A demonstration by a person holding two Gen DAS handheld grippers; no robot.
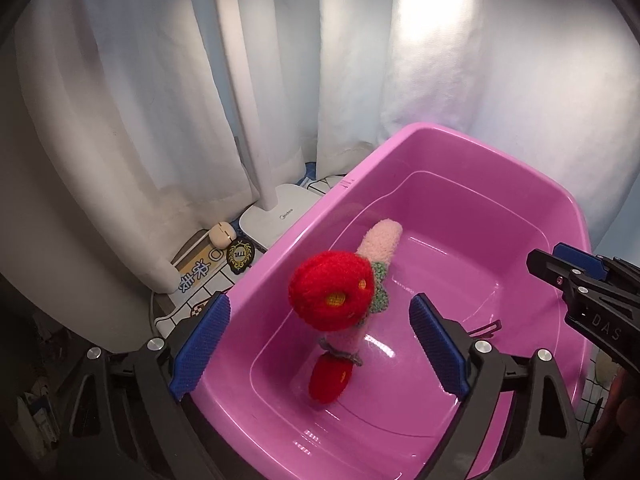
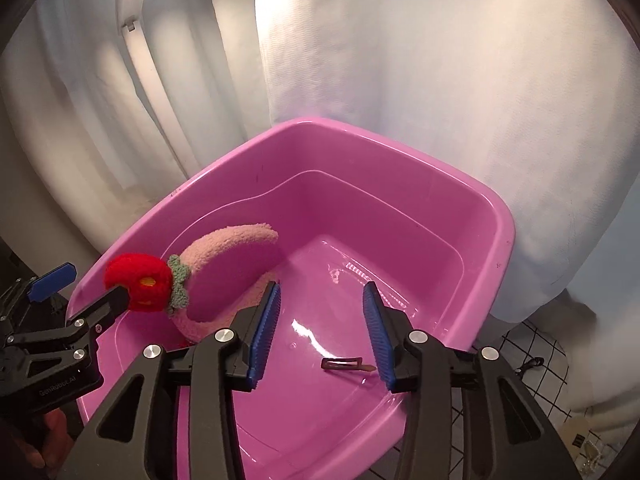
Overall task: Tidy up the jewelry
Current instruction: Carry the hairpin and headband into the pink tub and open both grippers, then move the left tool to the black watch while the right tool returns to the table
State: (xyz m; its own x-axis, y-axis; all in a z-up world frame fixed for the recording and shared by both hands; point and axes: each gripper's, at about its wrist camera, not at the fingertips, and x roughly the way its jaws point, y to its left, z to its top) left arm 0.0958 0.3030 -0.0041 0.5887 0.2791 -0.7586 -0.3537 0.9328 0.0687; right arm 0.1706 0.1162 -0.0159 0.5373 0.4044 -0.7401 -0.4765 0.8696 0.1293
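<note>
Left gripper (image 1: 320, 344): tilted steeply down over the near left corner of the pink tub (image 1: 552, 200). Its left blue pad (image 1: 202, 346) sits over the tub's left rim, the right pad over the tub floor.
Left jaws: wide apart, pressing on nothing. The headband stands in the gap between them but touches neither pad, as far as the left wrist view shows.
Right gripper (image 2: 322, 332): also pitched down into the tub, further along its near side. In the left wrist view it comes in from the right edge, above the tub's right rim.
Right jaws: partly apart, clamped on nothing. The hair clip lies on the floor just inside the right pad.
Headband (image 2: 224, 256): fuzzy pale pink, inside the tub by its left wall, arched up on edge. One end rests on the floor, the other rises toward the far side.
Red flower (image 1: 332, 286): knitted, with green leaves, fixed to the headband's raised side. The glossy floor mirrors it below.
Hair clip (image 2: 346, 364): small and dark, flat on the tub floor, well apart from the headband.
Tub edges: rounded rim all around, smooth sloping walls.
Open room: the far half and the right side of the tub floor lie bare.
Around the tub: a white curtain (image 1: 140, 120) hangs close behind. A white lamp base (image 1: 276, 216) stands on the counter just beside the tub's left rim.
Hand: a bit of one (image 2: 48, 436) shows under the left gripper's handle in the right wrist view.
</note>
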